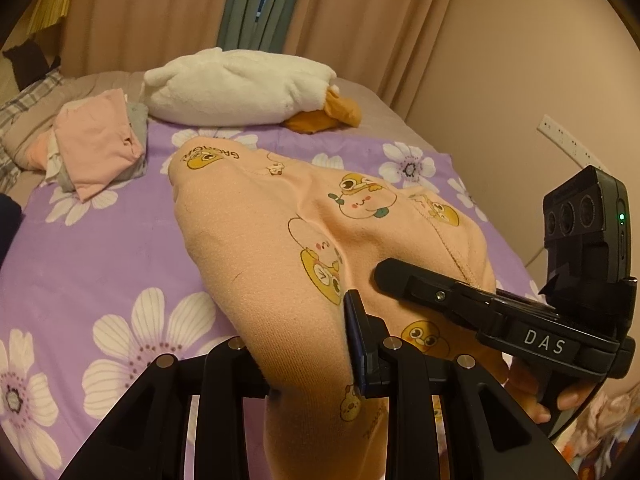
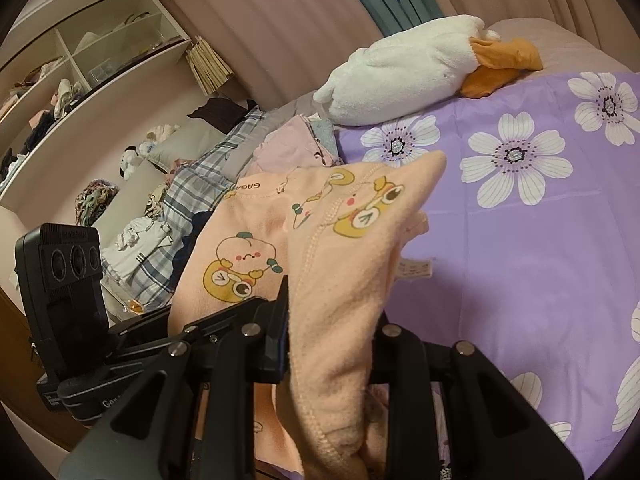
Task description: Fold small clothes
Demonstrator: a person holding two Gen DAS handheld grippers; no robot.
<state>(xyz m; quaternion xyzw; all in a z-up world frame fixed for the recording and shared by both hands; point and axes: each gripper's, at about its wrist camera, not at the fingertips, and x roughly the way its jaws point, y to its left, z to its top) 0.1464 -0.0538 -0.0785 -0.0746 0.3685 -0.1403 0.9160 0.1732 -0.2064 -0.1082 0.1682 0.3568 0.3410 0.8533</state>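
Note:
A small peach garment with cartoon prints (image 1: 280,240) hangs between my two grippers above the purple flowered bedspread (image 1: 100,260). My left gripper (image 1: 312,364) is shut on one edge of the garment, and the cloth drapes over its fingers. My right gripper (image 2: 328,344) is shut on another edge of the same garment (image 2: 340,264); the cloth covers the gap between its fingers. The right gripper also shows in the left wrist view (image 1: 480,308), close on the right. A white care label (image 2: 416,270) sticks out of the garment.
A pile of folded pink and grey clothes (image 1: 100,148) lies at the far left of the bed. A white plush duck (image 1: 240,88) lies at the head. Plaid bedding (image 2: 192,200) and shelves (image 2: 80,72) are on the left, curtains behind.

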